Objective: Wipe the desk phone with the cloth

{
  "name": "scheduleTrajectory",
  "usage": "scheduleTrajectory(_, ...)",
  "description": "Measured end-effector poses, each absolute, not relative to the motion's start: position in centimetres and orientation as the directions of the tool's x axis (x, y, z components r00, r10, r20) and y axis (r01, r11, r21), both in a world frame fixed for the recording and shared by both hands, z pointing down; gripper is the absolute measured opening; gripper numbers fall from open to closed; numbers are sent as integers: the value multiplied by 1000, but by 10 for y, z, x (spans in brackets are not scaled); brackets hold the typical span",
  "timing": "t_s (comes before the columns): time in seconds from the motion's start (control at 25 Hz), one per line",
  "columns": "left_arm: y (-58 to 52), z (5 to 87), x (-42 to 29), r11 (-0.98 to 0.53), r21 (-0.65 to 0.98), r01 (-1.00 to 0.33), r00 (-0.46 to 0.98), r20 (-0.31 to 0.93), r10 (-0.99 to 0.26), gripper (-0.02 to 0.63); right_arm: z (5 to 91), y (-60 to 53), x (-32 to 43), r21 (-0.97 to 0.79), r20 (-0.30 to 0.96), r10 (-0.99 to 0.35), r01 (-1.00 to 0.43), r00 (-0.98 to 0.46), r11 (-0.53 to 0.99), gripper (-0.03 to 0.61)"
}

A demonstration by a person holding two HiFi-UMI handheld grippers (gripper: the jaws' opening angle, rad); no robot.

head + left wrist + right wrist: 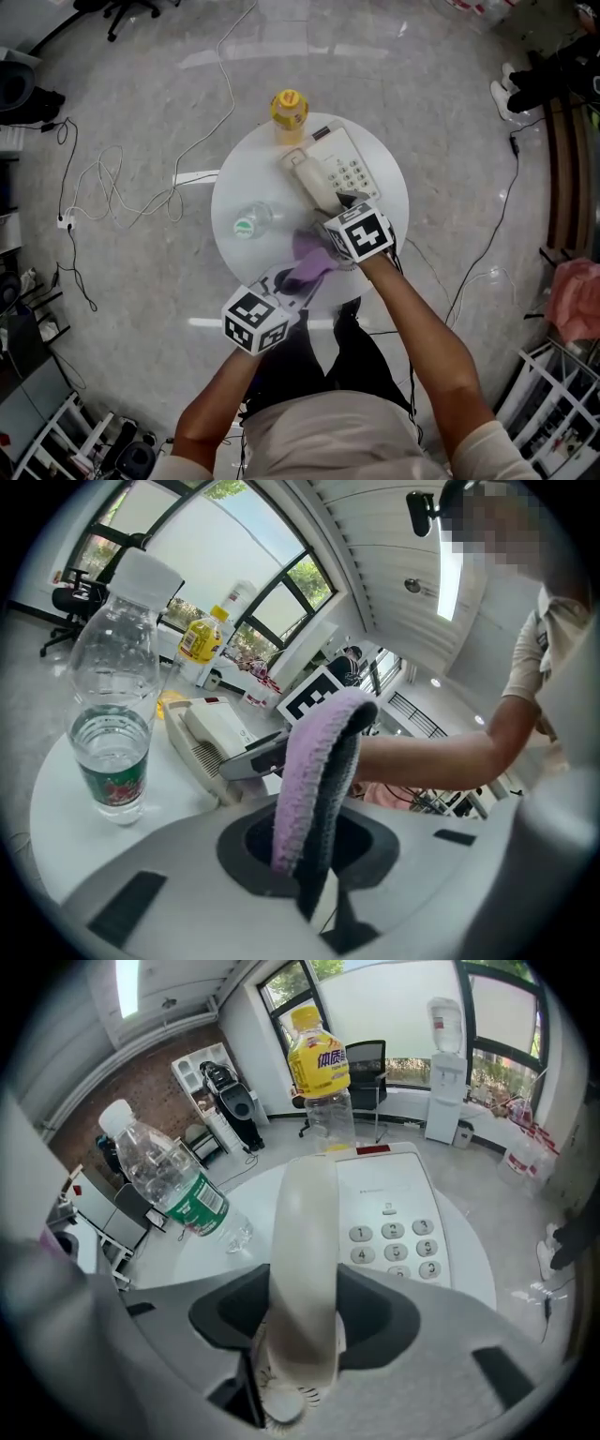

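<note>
A white desk phone (345,164) sits on the round white table (380,202). Its handset (310,180) (302,1241) runs straight between the jaws of my right gripper (343,202) (302,1324), which is shut on its near end, with the keypad (398,1241) to the right of it. My left gripper (285,283) (305,844) is shut on a lilac cloth (314,261) (314,771). The cloth stands up out of the jaws and droops over, close to the phone's near side.
A yellow-capped drink bottle (290,111) (319,1063) stands behind the phone. A clear water bottle (251,220) (117,705) (173,1190) is left of it. Cables (112,183) trail over the floor around the table, and shelving stands at the right.
</note>
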State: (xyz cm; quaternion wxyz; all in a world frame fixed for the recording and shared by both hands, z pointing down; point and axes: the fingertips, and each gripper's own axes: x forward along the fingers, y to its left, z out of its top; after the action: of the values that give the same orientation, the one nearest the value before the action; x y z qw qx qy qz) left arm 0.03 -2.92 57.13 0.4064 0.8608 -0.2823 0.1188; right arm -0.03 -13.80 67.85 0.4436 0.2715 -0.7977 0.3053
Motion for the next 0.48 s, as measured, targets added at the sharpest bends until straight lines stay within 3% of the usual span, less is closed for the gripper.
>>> scheduleTrajectory(0.48, -24, 576, -12, -496, 634, -593, 804, 438, -401, 35, 676, -148, -22, -206, 887, -179, -712, -425, 671, 207)
